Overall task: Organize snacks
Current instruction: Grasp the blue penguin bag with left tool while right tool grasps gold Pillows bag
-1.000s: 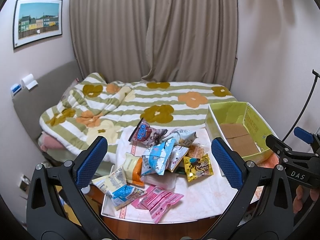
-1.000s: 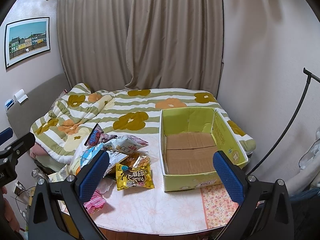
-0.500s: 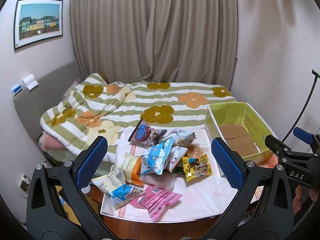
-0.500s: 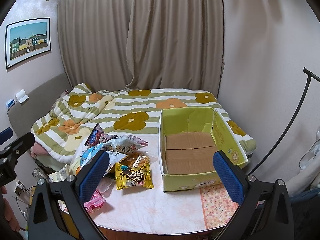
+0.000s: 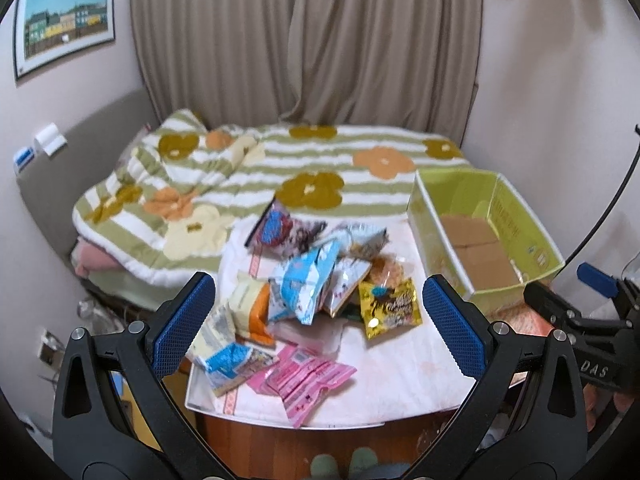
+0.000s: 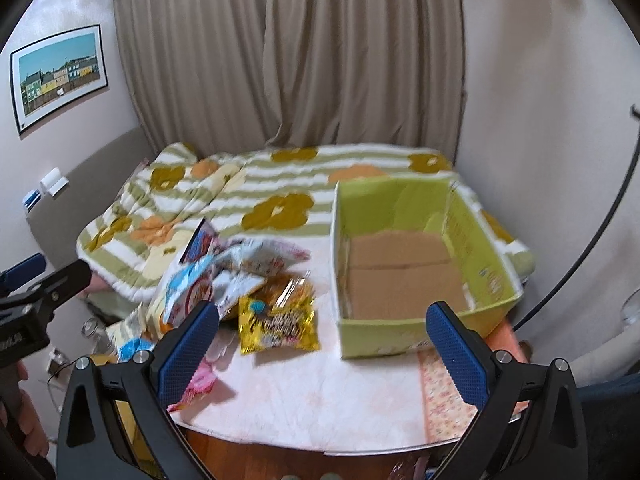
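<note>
A pile of snack packets lies on the left half of the table (image 5: 400, 376): a yellow packet (image 5: 390, 307), a light blue bag (image 5: 306, 284), pink packets (image 5: 306, 380), a cream and orange bag (image 5: 250, 308). The yellow packet also shows in the right wrist view (image 6: 278, 322). An empty green cardboard box (image 6: 404, 276) stands on the right, also in the left wrist view (image 5: 484, 236). My left gripper (image 5: 320, 328) is open and empty, above the pile's near side. My right gripper (image 6: 326, 350) is open and empty, above the table in front of the box.
A bed with a green striped flowered quilt (image 5: 248, 184) lies behind the table, with curtains (image 5: 304, 40) beyond. Walls close in on both sides. A black cable (image 6: 592, 240) runs along the right wall. The table's near edge (image 6: 304, 446) is rounded.
Both grippers have moved forward and lower toward the table, so snacks and box look larger. The views are blurred with motion. Jaws stay open.
</note>
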